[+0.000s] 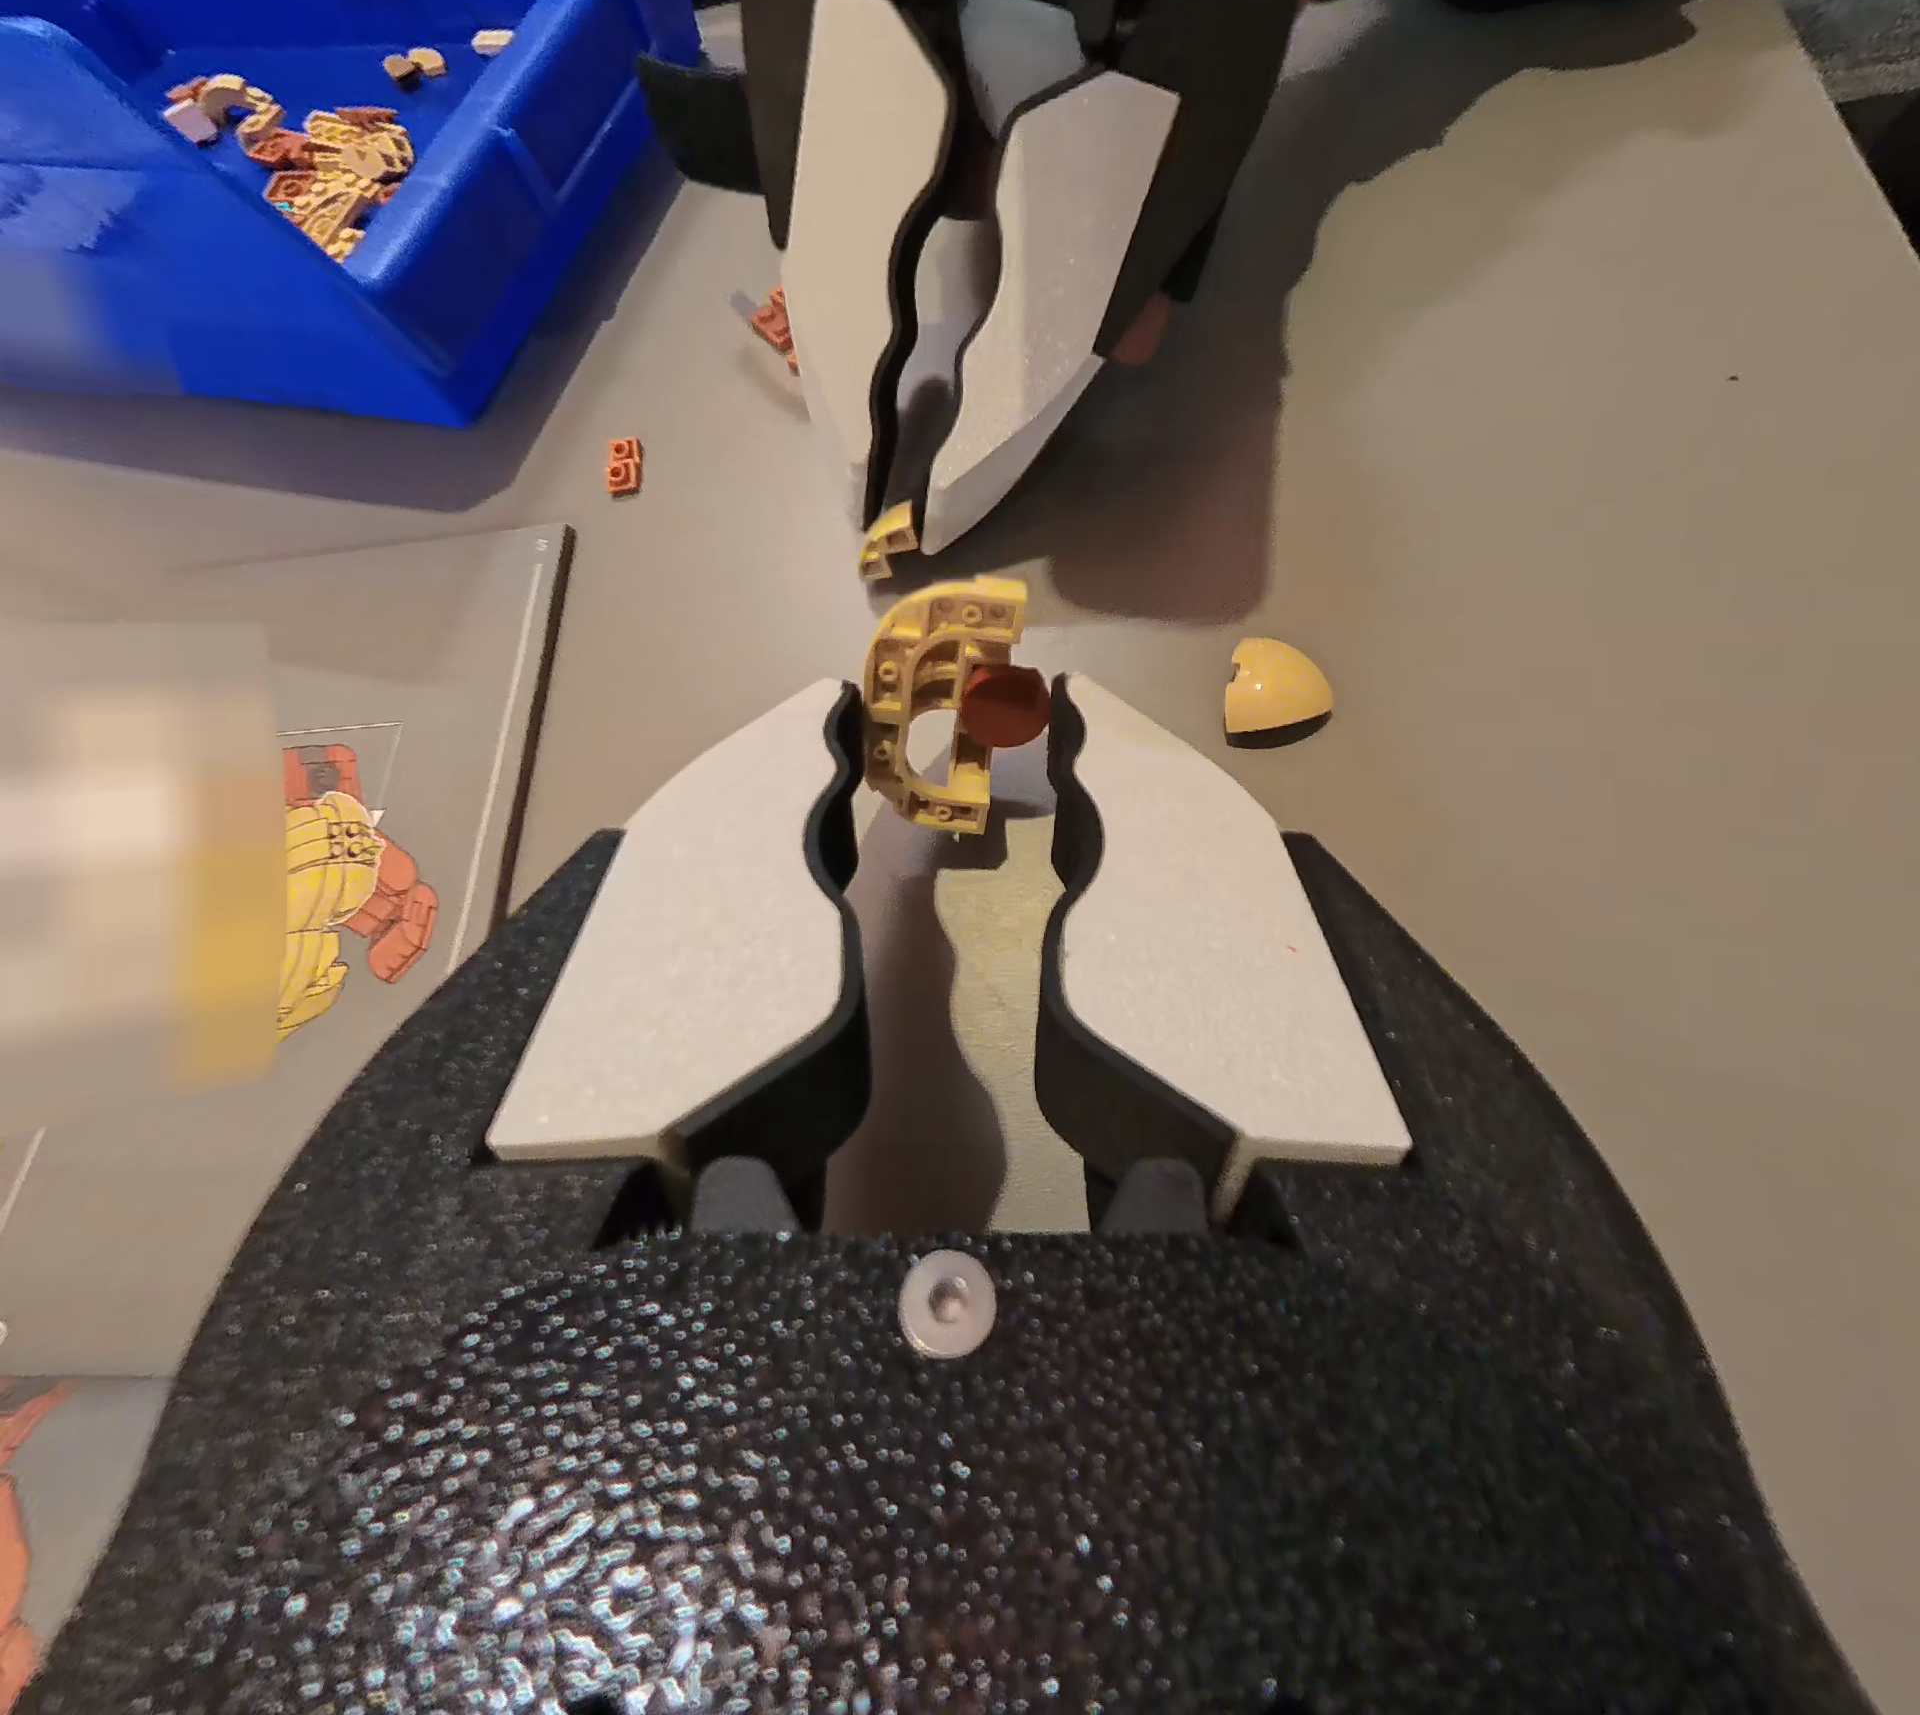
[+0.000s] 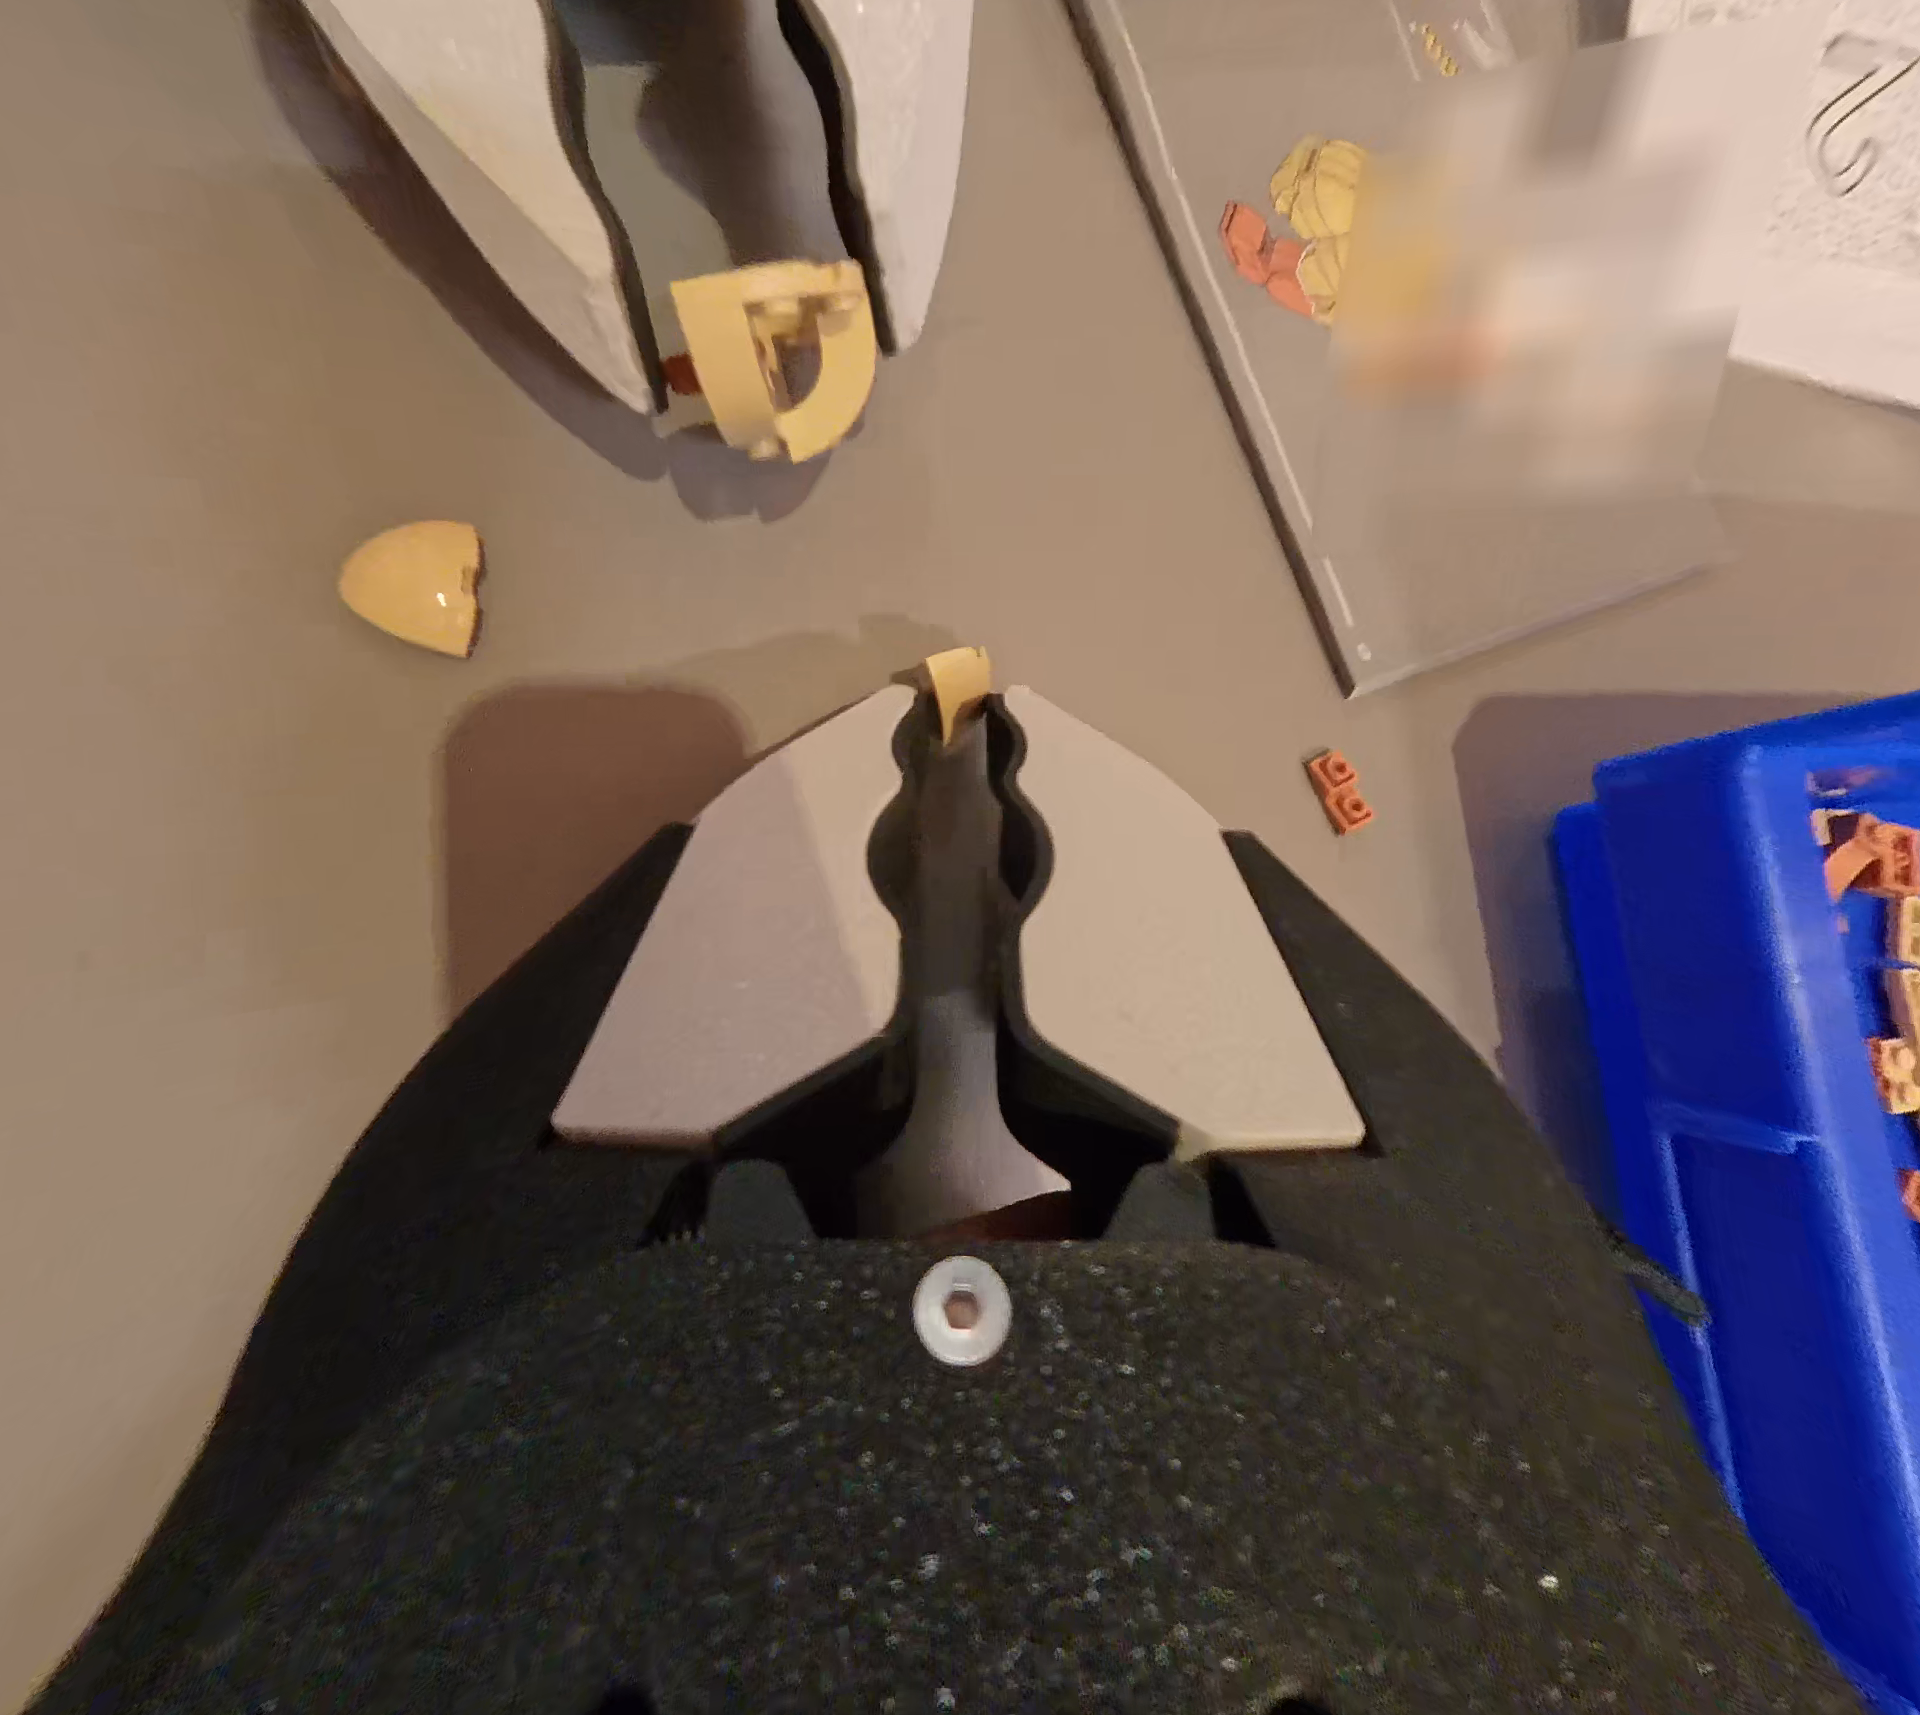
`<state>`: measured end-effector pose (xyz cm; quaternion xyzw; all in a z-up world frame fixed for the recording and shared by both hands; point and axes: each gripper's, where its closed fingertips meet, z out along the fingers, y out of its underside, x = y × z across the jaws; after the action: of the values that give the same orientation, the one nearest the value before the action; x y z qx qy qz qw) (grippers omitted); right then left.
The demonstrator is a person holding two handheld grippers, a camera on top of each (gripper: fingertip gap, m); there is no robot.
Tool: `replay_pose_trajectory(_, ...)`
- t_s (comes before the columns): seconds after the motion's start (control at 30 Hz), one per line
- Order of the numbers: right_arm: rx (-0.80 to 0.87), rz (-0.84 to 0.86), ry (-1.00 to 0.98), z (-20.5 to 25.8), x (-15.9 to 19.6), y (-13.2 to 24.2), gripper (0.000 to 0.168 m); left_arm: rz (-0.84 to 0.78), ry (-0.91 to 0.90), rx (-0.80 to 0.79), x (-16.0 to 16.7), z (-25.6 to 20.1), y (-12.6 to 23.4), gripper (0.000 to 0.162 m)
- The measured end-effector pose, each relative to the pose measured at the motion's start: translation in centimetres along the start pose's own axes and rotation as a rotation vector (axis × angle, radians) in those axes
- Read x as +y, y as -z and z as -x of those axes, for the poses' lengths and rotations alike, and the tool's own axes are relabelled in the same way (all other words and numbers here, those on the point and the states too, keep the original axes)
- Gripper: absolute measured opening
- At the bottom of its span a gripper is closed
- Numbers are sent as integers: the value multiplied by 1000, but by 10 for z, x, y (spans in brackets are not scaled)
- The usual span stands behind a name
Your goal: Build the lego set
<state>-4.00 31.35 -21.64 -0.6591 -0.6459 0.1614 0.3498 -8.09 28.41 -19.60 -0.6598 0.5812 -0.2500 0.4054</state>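
Our left tongs (image 1: 951, 709) clamp a tan arched assembly (image 1: 935, 709) between their tips — one fingertip presses the tan side, the other a dark red round piece (image 1: 1000, 709) fixed to it. The assembly hangs just above the grey table (image 1: 1507, 626), its studded inner face turned toward the left wrist camera.

Our right tongs (image 2: 954, 697) are pinched nearly shut on a small tan curved piece (image 2: 958, 686), which sticks out past the fingertips. From the left wrist view that piece sits just beyond the assembly, close but apart from it.

A tan dome-shaped piece (image 1: 1278, 694) lies on the table beside the assembly, apart from both tongs. A small reddish-brown plate (image 1: 623, 465) lies farther off, near the blue bin (image 1: 499, 231), which holds a loose heap of tan and brown pieces (image 1: 322, 159). The instruction booklet (image 2: 1351, 315) lies open on the table by the bin — we see a drawing of a yellow and orange model on its page.
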Motion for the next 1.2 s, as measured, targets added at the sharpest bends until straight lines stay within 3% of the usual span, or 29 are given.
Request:
replay_pose_trajectory(0.13,31,-174,18,7,-34,12,10,-27,-2,-18,-4,3,2,33)
replay_pose_trajectory(0.3,79,-265,87,15,-55,23,10,-52,-39,-34,-8,3,1,33)
replay_pose_trajectory(0.77,101,-240,138,22,-55,20,10,-9,-168,-95,-6,1,-8,33)
replay_pose_trajectory(1.2,113,-185,116,16,-51,18,10,11,-183,-174,-5,8,-10,33)
